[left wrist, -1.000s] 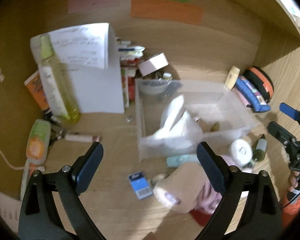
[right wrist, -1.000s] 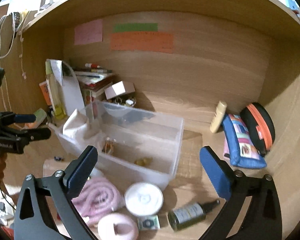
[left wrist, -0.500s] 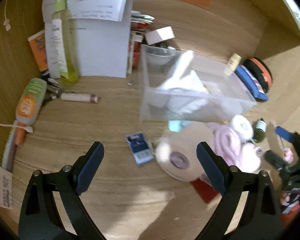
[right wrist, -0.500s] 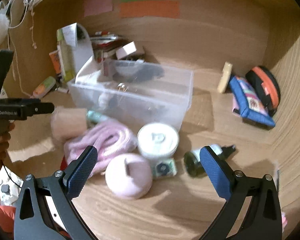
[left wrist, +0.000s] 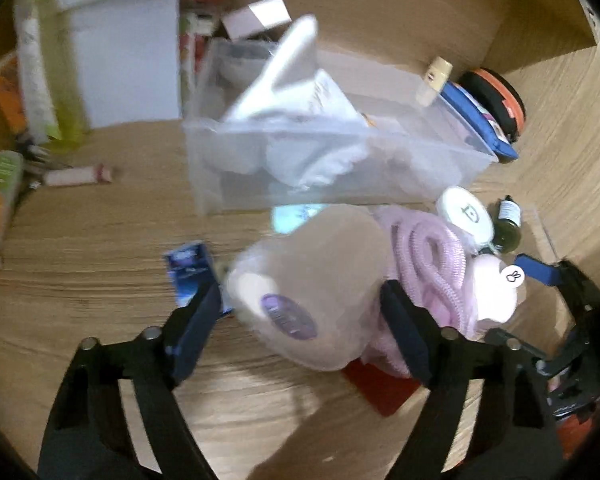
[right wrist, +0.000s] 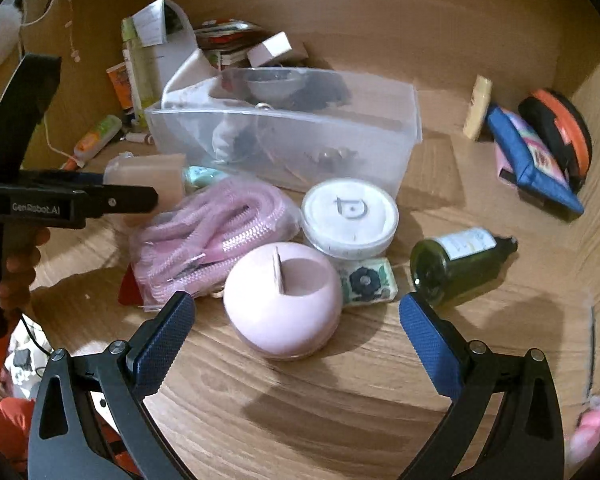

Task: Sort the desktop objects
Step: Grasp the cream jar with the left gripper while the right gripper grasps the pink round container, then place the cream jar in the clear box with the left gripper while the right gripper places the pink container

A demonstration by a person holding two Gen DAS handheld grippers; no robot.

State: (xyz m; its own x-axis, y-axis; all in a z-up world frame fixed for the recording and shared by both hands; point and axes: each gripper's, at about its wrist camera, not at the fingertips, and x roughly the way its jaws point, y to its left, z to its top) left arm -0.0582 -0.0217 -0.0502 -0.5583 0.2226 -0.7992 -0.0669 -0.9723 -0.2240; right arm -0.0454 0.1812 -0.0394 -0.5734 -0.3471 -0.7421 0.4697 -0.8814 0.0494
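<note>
Desktop clutter: heaped on the table (right wrist: 340, 408) in front of the clear plastic bin (right wrist: 400, 148), most of it not yet sorted.
Left gripper (left wrist: 300, 312): jaws spread wide and straddling the beige translucent tub (left wrist: 320, 276), which lies on its side with a purple label facing the camera; the frame is blurred, so I cannot tell whether the pads touch it, and nothing is held.
Right gripper (right wrist: 296, 328): jaws wide apart, empty, poised either side of the round pink case (right wrist: 284, 304).
Neighbours: pink coiled cord in its bag (right wrist: 208, 236) just beside both targets, white round jar (right wrist: 350, 214) touching the back of the pink case, floral tin (right wrist: 366, 282) tucked at its right, green glass bottle (right wrist: 456, 264) lying on its side nearby.
Risk one: the tub looks smooth and rounded, so a squeeze off its middle could squirt it out toward the bin.
Risk two: the left gripper's right finger sits against the cord bag; closing could pinch the bag along with the tub.
Risk three: the pink case is a low dome, and jaws closing high on it may slip upward.
Risk four: a nudge to the case could shove the jar and set the bottle rolling.
Risk five: both grippers work close together and could collide.
</note>
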